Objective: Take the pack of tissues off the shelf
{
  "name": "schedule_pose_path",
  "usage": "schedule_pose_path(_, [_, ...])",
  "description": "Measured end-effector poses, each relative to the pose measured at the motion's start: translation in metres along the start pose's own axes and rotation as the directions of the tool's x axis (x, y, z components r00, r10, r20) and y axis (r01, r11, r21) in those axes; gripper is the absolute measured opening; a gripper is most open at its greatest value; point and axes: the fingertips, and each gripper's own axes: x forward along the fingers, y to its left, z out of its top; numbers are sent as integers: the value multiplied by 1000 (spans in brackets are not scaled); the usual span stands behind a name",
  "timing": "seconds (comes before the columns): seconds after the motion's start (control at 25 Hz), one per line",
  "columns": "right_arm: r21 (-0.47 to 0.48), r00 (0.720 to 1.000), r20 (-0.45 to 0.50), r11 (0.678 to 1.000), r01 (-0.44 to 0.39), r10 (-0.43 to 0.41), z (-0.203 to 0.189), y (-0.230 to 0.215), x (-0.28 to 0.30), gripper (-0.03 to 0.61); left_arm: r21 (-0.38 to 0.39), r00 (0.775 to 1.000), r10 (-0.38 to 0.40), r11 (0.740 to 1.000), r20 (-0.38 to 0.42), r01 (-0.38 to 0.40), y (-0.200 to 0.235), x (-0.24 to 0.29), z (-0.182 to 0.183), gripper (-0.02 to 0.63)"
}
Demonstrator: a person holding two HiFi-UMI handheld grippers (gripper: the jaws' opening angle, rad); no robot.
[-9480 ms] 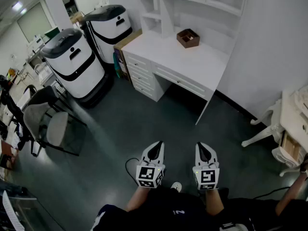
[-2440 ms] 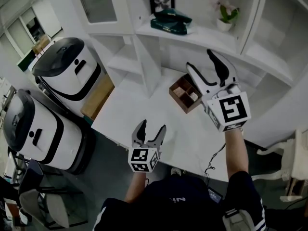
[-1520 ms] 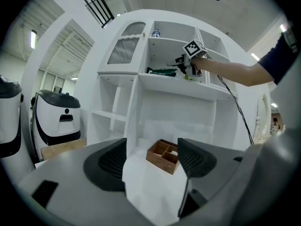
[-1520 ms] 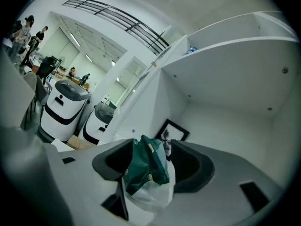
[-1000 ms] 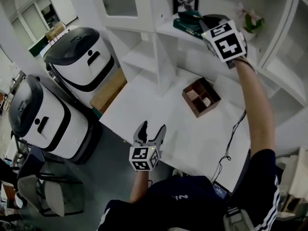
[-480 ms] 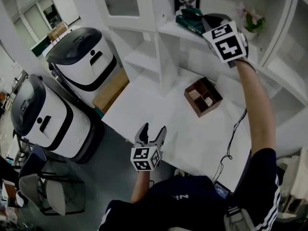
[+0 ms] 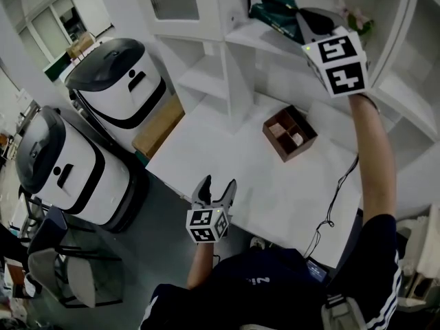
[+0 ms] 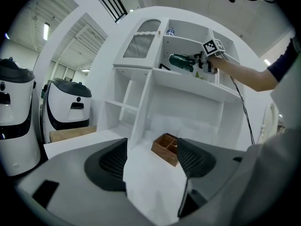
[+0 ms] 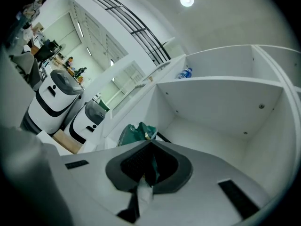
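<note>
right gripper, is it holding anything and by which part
The right gripper is shut on the green pack of tissues, pinching a thin edge of its wrapper; the rest sticks out beyond the jaws.

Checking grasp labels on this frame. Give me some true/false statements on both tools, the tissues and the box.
1. The right tool is shut on the tissues. True.
2. The left tool holds the box. False: its jaws stand apart with nothing between them.
3. The tissues lie on the desk. False: they are up at the shelf, in the right tool.
4. The box stands on the desk. True.
</note>
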Motion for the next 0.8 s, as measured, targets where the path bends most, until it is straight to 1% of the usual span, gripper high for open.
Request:
schedule_pose_path(0.16, [-11,1000,22,1000,15,-15,10,4,-22,9,7,1000,-4,1000,-4,4,-2,-6,-2,331])
schedule_pose_path(0.36, [4,998,55,1000,29,-30,21,9,-55,9,17,1000,-25,1000,-19,25,-8,-14,-8,331])
schedule_pose_path(0.48, [-20,996,75,999,44,-43,25,12,-73,9,29,999,-39,999,-20,39,-13,-19,-8,331])
schedule_pose_path(0.6, [-37,995,83,998,56,-52,22,17,-90,9,36,999,-48,998,-22,48,-17,-24,-8,331])
schedule_pose_path(0.8, [-28,995,83,997,66,-63,11,25,-119,9,42,998,-64,997,-28,66,-22,-32,-11,331])
